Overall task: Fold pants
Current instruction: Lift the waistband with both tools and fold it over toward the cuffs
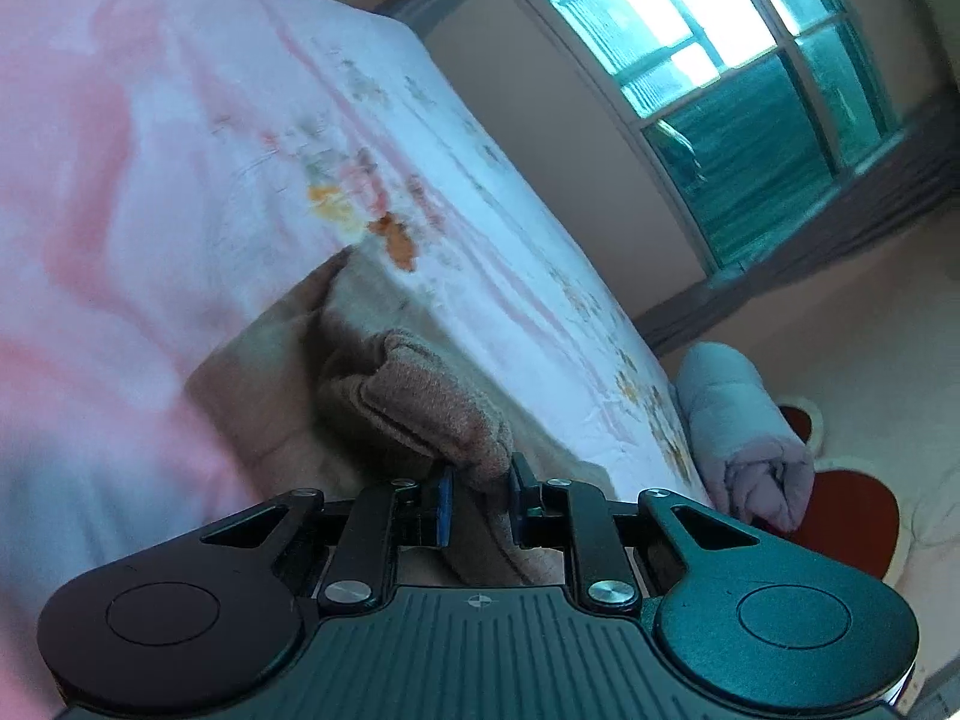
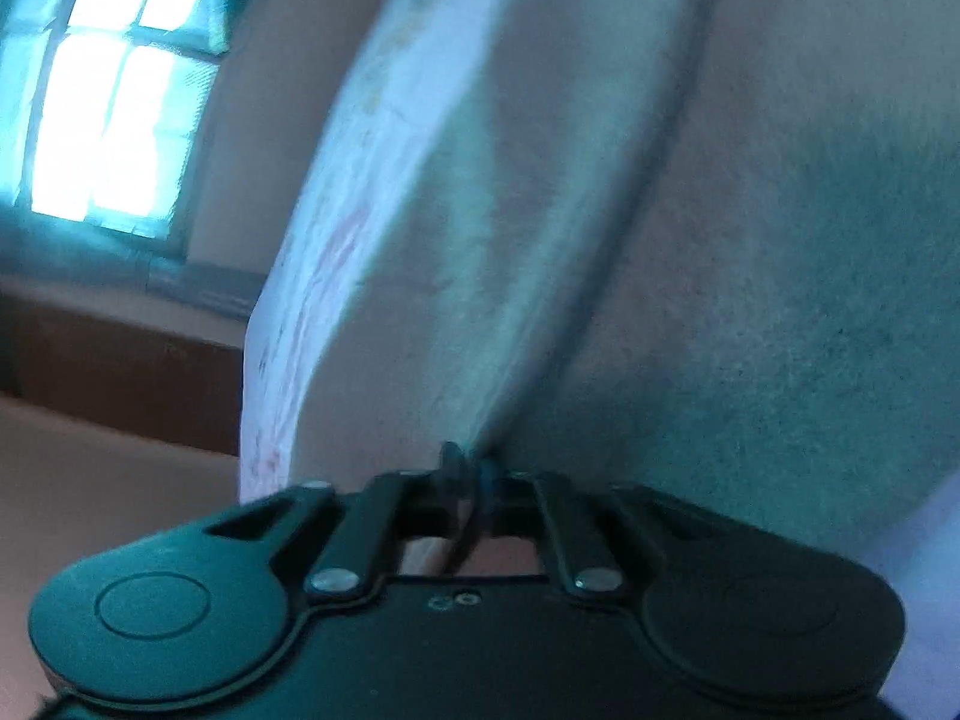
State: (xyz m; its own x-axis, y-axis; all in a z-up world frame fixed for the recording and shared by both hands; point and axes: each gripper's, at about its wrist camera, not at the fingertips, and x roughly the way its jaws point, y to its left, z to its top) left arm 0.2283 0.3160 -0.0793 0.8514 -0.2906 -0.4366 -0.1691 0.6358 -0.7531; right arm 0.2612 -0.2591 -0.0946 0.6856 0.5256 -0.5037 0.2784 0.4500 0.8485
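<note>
The pants (image 1: 414,396) are brownish-beige fleece, bunched on a white bed sheet with pink stripes and flower prints (image 1: 252,138). My left gripper (image 1: 480,483) is shut on a thick folded edge of the pants, which fills the gap between its blue pads. In the blurred right wrist view the pants (image 2: 660,240) spread wide across the frame with a long crease down the middle. My right gripper (image 2: 468,468) is shut on a thin fold of this fabric at the foot of the crease.
The bed's edge (image 1: 654,396) runs diagonally in the left wrist view. Beyond it lie a rolled pale lilac cloth (image 1: 744,438) and a red patterned mat (image 1: 852,522) on the floor. A bright window (image 1: 750,78) is in the far wall; the window (image 2: 114,102) also shows at the right wrist view's left.
</note>
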